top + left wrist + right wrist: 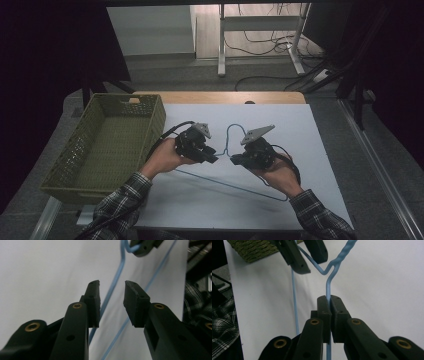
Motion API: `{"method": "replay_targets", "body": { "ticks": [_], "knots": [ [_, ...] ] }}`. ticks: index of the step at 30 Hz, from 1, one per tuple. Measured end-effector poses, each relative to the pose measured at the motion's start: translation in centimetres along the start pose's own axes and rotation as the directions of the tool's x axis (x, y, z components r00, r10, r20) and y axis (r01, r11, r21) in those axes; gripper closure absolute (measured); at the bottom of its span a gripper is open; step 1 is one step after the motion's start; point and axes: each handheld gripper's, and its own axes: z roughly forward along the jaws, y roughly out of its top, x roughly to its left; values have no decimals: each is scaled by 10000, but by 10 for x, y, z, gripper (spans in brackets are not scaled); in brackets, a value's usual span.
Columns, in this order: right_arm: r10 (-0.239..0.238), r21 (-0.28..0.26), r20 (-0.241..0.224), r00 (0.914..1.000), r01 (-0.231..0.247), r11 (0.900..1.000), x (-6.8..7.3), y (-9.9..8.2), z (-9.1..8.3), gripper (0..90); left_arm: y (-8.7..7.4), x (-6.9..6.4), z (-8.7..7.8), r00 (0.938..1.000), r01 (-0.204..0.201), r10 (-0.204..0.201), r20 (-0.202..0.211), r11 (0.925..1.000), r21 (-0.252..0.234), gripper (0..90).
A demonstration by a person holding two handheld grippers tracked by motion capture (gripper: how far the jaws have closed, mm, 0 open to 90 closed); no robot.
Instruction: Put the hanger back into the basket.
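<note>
Lab-type recording room — dark curtains, bare desk frame, loose floor cables, white-covered table.

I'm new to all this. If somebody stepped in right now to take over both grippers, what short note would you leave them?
Right gripper: shut on the thin blue wire coat hanger, clamping one shoulder wire near the twisted neck.
Left gripper: open; the other shoulder wire runs between its jaws, ungripped.
Hanger: lifted at the neck over the white table sheet, between both hands.
Green woven plastic basket: at the left, holding nothing.
Done: hanger picked up on one side.
Left: probably close the left jaws, then perhaps move the hanger toward the basket.
</note>
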Motion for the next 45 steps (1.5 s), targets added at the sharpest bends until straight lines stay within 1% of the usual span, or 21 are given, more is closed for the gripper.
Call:
{"method": "replay_targets", "body": {
  "ticks": [3, 5, 10, 11, 13, 15, 17, 18, 19, 20, 23, 25, 27, 30, 31, 32, 34, 37, 40, 41, 45],
  "knots": [
    [-125, 46, -32, 9999, 125, 9999, 1, 1, 1, 870, 0, -1, 2, 10000, -42, 44, -86, 9996, 285, 696],
    [-146, 133, -12, 9999, 146, 9998, 2, 2, 2, 870, -1, -1, 3, 9996, -83, 95, -258, 9990, 434, 778],
    [-305, 319, 179, 9994, 299, 9990, 1, 2, 6, 863, -2, -7, 4, 9990, -408, 422, -175, 9966, 720, 862],
    [-355, 391, 234, 9991, 346, 9986, 1, 3, 7, 862, -2, -8, 3, 9988, -341, 363, -323, 9973, 656, 867],
    [-382, 413, 239, 9990, 372, 9985, 0, 3, 8, 856, -3, -9, 1, 9989, -300, 320, -338, 9978, 586, 869],
    [-228, 290, 182, 9996, 223, 9993, -1, 4, 7, 832, -5, -10, -1, 9997, -152, 158, -178, 9992, 367, 871],
    [-222, 167, 211, 9995, 218, 9996, -1, 4, 5, 810, -6, -11, -3, 9999, 64, -62, -140, 9999, 101, 873],
    [-221, 84, 280, 9994, 219, 9997, -2, 5, 4, 792, -6, -13, -5, 9997, 227, -227, -21, 9997, -23, 873],
    [-181, -37, 359, 9992, 183, 9998, -2, 5, 1, 757, -6, -13, -7, 9999, 141, -142, -97, 9998, -148, 874],
    [-151, -131, 418, 9990, 157, 9998, -2, 5, 0, 729, -5, -14, -9, 9997, 247, -246, 79, 9994, -235, 873],
    [68, -554, 677, 9977, -30, 9985, -4, 6, -11, 637, -5, -15, -14, 9996, 248, -240, 144, 9981, -569, 873],
    [282, -875, 896, 9956, -203, 9960, -4, 5, -22, 561, -6, -14, -19, 9992, 395, -387, 114, 9964, -751, 873],
    [533, -1173, 867, 9948, -430, 9922, -5, 5, -30, 505, -7, -12, -23, 9982, 595, -588, 99, 9940, -919, 873],
    [847, -1467, 914, 9922, -707, 9867, -5, 2, -42, 406, -9, -10, -33, 9961, 855, -878, -125, 9880, -1286, 873],
    [930, -1541, 933, 9913, -780, 9850, -5, 0, -46, 379, -9, -10, -36, 9948, 983, -1011, -139, 9857, -1371, 873],
    [1030, -1601, 993, 9897, -863, 9833, -5, -1, -49, 352, -10, -10, -41, 9925, 1119, -1181, -327, 9821, -1517, 873],
    [1222, -1775, 1081, 9866, -1018, 9788, -4, -5, -54, 306, -10, -8, -46, 9916, 1149, -1226, -422, 9816, -1523, 873],
    [1491, -2025, 1110, 9826, -1245, 9713, -4, -12, -61, 246, -12, -7, -58, 9858, 1319, -1476, -796, 9756, -1758, 874],
    [1621, -2131, 1166, 9798, -1348, 9677, -2, -18, -66, 206, -15, -5, -70, 9777, 1553, -1791, -1095, 9681, -1967, 873],
    [1673, -2136, 1185, 9788, -1395, 9669, -2, -19, -67, 197, -16, -4, -74, 9742, 1672, -1938, -1153, 9639, -2074, 873],
    [1829, -2149, 1171, 9761, -1549, 9643, -2, -27, -70, 157, -23, 0, -92, 9628, 1869, -2255, -1491, 9537, -2357, 873]
  ]
}}
